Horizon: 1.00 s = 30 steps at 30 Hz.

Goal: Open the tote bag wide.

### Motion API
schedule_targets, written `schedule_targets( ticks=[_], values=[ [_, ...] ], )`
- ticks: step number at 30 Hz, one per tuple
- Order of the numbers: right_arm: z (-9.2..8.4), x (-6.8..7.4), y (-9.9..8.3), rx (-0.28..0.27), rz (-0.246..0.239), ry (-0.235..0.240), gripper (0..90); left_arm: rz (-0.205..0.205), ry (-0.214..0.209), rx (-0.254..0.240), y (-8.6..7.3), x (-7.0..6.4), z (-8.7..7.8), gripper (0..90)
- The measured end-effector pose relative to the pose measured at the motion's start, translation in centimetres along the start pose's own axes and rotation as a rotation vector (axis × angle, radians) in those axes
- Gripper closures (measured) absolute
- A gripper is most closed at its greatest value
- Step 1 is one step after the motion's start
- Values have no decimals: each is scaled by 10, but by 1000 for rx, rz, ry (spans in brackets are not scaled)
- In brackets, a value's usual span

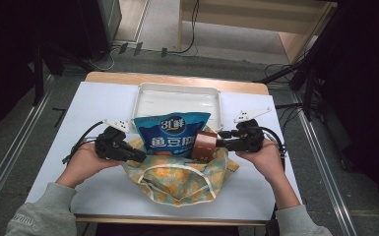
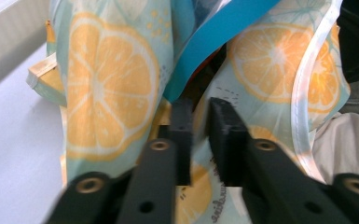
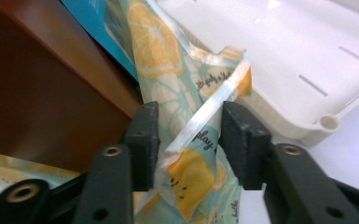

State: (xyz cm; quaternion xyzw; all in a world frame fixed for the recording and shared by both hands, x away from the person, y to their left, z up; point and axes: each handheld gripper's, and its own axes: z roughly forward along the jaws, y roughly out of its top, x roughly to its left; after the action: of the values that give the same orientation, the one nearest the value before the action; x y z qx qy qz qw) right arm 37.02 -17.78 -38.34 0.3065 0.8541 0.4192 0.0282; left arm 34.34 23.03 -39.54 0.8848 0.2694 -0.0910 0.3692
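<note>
So we've got our left gripper (image 1: 137, 156) clamped down narrow on the left edge of the lemon-print fabric bag (image 1: 179, 184), which sits at the middle of the white table (image 1: 54, 162), near our edge. In the left gripper view the jaws are nearly together with a fold of that cloth pinched between them. Standing up out of the bag's mouth is a blue plastic snack packet (image 1: 172, 133), with a brown box (image 1: 205, 146) just to its right. Behind them is a white plastic tray (image 1: 178, 101). Our right gripper (image 1: 221, 143) has its jaws partway apart around the bag's shiny trimmed rim; we can't tell if the pads are actually pressing on it.
</note>
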Motion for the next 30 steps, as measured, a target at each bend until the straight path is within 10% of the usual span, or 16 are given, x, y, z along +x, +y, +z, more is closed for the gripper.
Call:
schedule_targets(
  ticks=[10, 30],
  values=[
    [6, 2, -4, 45, 11, 15, 845, 14, -42, -28, -3, -9, -10, 900],
    [-1, 9, -17, 32, 43, 8, 865, 50, -124, -114, -20, -47, -18, 900]
  ],
)
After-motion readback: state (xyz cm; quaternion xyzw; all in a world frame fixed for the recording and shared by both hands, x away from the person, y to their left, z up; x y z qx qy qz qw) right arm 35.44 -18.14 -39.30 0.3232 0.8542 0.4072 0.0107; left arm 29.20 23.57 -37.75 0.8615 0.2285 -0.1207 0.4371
